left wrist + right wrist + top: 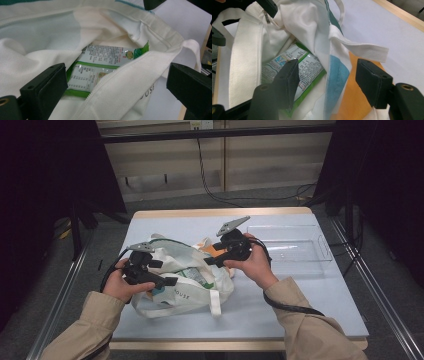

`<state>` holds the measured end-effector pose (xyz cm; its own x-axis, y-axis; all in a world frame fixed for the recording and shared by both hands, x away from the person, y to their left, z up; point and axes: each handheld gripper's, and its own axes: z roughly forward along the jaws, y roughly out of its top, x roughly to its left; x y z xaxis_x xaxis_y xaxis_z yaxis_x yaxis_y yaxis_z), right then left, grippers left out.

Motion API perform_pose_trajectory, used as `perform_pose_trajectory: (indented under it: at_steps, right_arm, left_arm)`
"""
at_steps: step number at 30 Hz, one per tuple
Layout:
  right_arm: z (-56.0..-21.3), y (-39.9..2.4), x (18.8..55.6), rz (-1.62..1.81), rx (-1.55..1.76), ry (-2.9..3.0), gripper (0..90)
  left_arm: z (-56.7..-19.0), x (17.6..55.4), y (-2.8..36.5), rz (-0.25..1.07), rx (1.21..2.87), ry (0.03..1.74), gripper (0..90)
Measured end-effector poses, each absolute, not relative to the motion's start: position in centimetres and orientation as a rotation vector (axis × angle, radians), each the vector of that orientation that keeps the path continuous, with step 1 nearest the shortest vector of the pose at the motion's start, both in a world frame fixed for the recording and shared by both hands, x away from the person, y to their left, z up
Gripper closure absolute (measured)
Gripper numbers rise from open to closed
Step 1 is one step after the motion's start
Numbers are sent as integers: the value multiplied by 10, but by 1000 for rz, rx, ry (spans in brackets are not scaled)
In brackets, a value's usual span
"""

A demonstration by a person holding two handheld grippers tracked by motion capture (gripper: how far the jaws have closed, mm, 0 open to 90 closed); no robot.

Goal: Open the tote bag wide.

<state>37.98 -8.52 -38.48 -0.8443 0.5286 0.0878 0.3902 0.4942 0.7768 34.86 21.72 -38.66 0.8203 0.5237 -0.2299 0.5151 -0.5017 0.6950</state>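
A white cloth tote bag point(187, 292) with teal trim lies on the pale blue table point(305, 295), its mouth gaping. Inside it lies a green and white snack packet point(107, 56), which the right gripper view also catches point(309, 66). My left gripper point(164, 272) hovers at the bag's left side; its jaws stand wide apart over the zippered rim point(117, 80) without pressing it. At the bag's far right edge, my right gripper point(212, 254) is open too, with the bag's white and blue wall point(334, 70) hanging loose between its jaws. An orange surface point(355, 100) shows under that wall.
A clear plastic tray point(295, 247) sits at the table's far right, beyond my right hand. A white bag handle point(215, 302) droops toward the front edge. Dark frames and cables surround the table.
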Motion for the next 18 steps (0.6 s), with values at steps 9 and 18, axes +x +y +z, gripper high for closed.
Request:
perform_pose_trajectory:
  at_steps: [9, 18]
  right_arm:
    - [-397, -83, 382, 1287, 822, 2565, 387]
    - [-403, -81, 385, 1296, 844, 2548, 441]
  left_arm:
    - [-398, 350, 216, -8, 2199, 706, 162]
    - [-398, 346, 214, -17, 2216, 658, 321]
